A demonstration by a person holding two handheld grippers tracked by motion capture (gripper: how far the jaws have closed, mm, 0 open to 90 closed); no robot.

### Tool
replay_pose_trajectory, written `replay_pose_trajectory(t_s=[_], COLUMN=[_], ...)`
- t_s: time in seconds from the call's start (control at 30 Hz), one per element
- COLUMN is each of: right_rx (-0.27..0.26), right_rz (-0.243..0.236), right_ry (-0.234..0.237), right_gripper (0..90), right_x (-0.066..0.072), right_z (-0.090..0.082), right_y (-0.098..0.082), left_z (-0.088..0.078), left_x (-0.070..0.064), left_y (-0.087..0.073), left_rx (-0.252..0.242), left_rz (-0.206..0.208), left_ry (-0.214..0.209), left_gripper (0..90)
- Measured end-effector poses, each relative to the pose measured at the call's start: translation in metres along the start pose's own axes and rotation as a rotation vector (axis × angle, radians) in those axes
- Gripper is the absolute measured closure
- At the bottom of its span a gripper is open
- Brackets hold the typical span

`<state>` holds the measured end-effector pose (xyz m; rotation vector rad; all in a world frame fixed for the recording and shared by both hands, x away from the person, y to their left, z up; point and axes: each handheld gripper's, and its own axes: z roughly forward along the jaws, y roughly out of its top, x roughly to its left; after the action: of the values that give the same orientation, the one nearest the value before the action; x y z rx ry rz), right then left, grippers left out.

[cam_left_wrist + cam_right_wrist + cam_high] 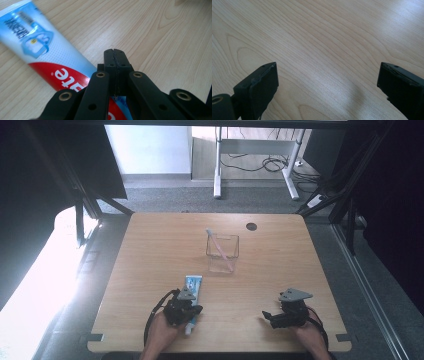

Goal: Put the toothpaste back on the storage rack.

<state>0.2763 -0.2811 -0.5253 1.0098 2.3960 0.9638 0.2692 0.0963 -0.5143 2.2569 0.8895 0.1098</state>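
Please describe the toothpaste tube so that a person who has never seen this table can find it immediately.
On the light wooden table, look at the near edge, left of centre, under the left gripper, whose jaws are shut above it. There lies a flat blue, white and red plastic toothpaste tube. Unlike the clear square plastic cup with a pink toothbrush, it is opaque and lies down.

I see a wooden table [150, 270] mid-frame, a white desk frame [255, 150] with tangled cables [272, 165] at the upper centre, grey floor around.
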Motion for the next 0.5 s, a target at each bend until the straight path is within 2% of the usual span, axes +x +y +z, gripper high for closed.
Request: replay_pose_trajectory(t_s=[0.5], right_rx=[-0.001], right_rz=[0.0], right_ry=[-0.012], right_gripper=[3.6], right_x=[0.0], right_z=[-0.002], right_y=[0.0], left_z=[-0.017], left_x=[0.014], left_y=[-0.013], left_rx=[0.029], left_rz=[-0.018], left_ry=[0.049], left_gripper=[89.3])
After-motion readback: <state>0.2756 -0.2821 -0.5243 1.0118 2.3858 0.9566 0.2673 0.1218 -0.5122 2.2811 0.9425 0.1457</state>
